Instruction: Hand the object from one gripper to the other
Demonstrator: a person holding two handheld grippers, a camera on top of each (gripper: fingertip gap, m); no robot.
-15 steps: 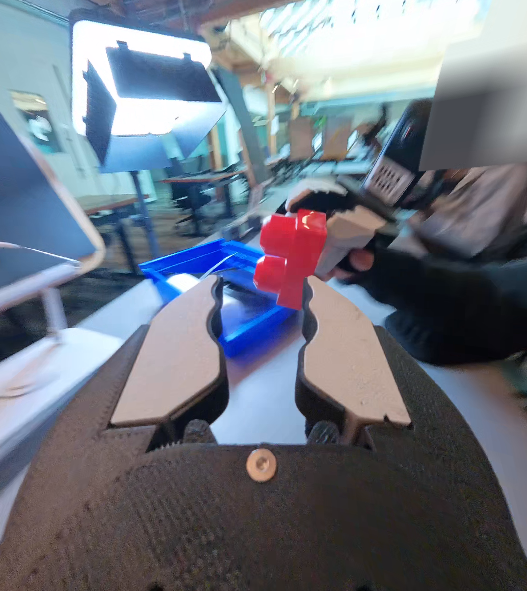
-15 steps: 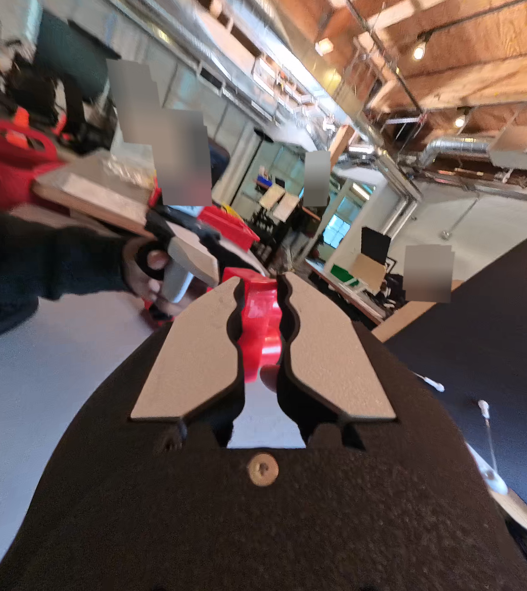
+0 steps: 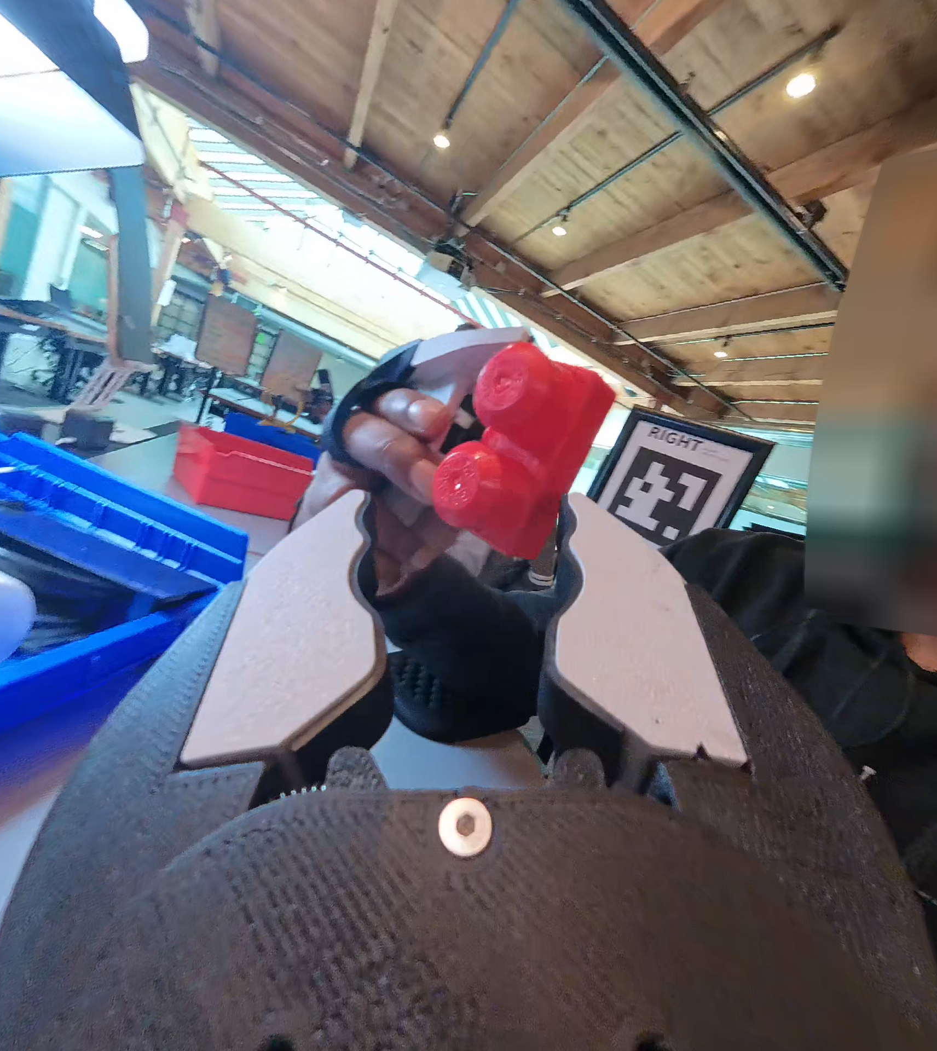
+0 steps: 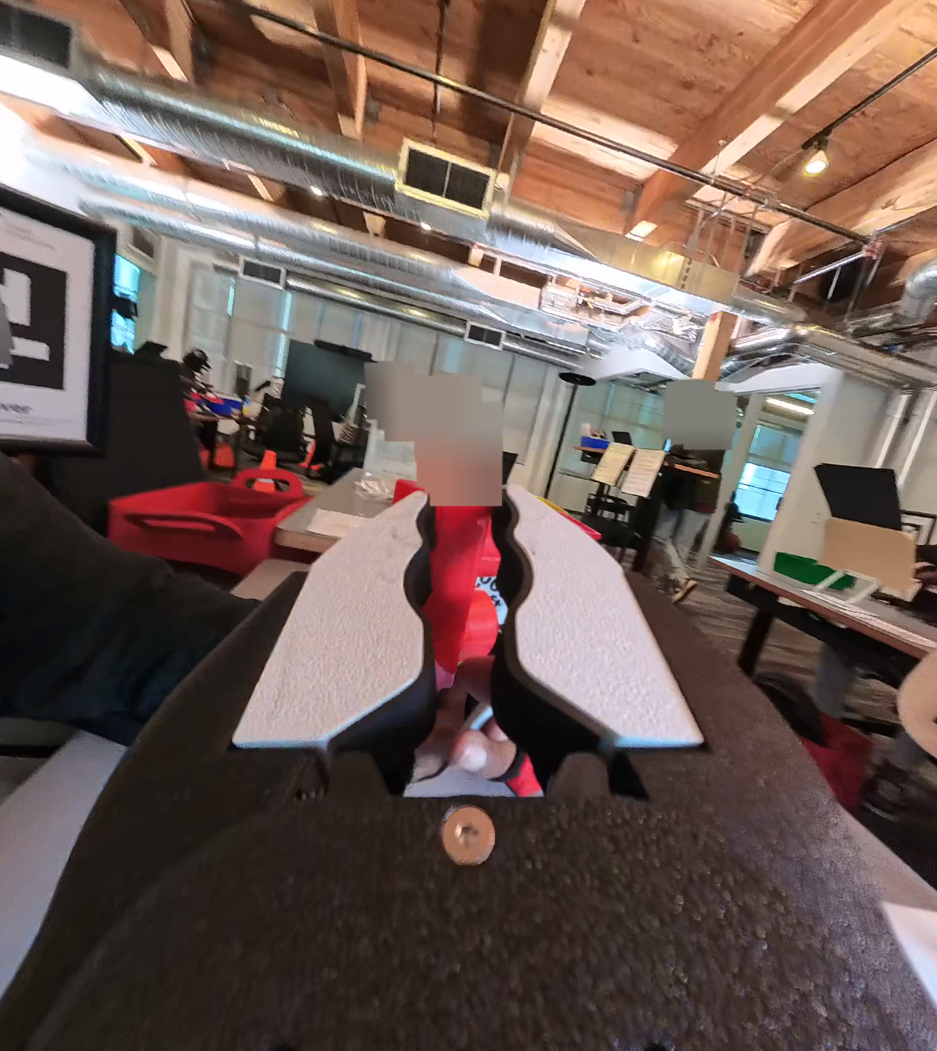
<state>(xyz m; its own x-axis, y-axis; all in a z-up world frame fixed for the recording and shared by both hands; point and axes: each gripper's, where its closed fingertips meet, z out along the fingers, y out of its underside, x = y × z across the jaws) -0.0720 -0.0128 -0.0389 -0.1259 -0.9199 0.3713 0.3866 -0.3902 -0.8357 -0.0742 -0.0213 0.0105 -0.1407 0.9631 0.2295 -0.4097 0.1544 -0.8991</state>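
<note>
Two tools in play, one brick, and the pass is roughly halfway. Going L to R in the left wrist view: blue plastic bins (image 3: 113, 546) on the table at the left edge, a red plastic tray (image 3: 239, 475) behind them, then the left tool (image 3: 463, 526) with its grey pads spread wide and nothing between them. Just past its tips, nearer the R pad, sits the red plastic two-stud toy brick (image 3: 523, 449), up in the air, studs facing the lens. The right tool (image 4: 463, 514) is pinching that brick between its grey pads, gloved hand (image 3: 392, 455) on its handle.

Done: brick lifted and presented. Left: L tool closing on it, R tool letting go.

Vs half a sec ago: L camera has tilted up, ceiling beams now fill the top, brick looms larger and closer to the tips. R grip unchanged.
</note>
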